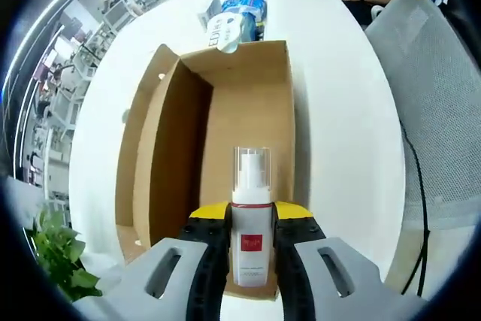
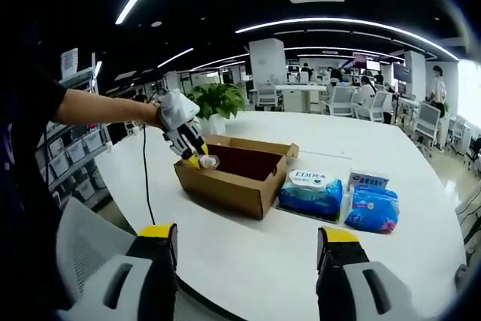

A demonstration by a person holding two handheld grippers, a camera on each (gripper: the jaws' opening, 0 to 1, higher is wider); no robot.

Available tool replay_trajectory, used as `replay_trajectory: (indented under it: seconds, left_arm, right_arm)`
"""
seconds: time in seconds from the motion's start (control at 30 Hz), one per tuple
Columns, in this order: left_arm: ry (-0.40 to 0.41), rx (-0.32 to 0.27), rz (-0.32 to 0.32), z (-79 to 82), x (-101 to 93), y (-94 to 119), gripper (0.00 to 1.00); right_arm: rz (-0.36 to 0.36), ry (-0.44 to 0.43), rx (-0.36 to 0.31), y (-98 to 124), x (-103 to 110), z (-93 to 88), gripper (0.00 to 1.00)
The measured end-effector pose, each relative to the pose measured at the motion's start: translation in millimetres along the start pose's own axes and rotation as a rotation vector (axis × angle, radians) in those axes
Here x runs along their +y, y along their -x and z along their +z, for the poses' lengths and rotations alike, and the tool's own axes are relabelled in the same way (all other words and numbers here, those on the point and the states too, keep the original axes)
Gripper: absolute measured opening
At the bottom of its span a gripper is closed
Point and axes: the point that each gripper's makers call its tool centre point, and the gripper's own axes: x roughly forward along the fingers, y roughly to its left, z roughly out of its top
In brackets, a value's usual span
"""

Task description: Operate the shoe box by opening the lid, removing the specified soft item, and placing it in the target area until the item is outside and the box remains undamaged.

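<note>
I read bright ceiling strip lights (image 2: 331, 26) overhead; white table (image 1: 338, 110) glares, washed out. Fisheye bends edges; far office soft, slightly blurred.

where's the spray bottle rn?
The spray bottle is clamped in the left gripper, held over the near end of the open cardboard box; in the right gripper view it hangs above the box's left end.

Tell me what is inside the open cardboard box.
The cardboard box shows bare brown floor and walls. The left gripper holds a spray bottle over its near end, which hides the floor beneath it. The wipes pack lies outside, beyond the far wall.
</note>
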Motion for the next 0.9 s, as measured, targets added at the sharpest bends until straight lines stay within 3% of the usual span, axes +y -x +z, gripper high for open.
replay_trajectory:
  seconds: [0.3,0.9]
  left_arm:
    - [-0.054,-0.055,0.016,21.1,-9.5,14,0.19]
    - [-0.177,-0.17,0.024,70.2,-41.8,25,0.19]
  right_arm:
    - [0.035,-0.133,-0.051,-5,7,9.5,0.66]
    - [0.12,-0.274,-0.04,-23,28,12.7,0.6]
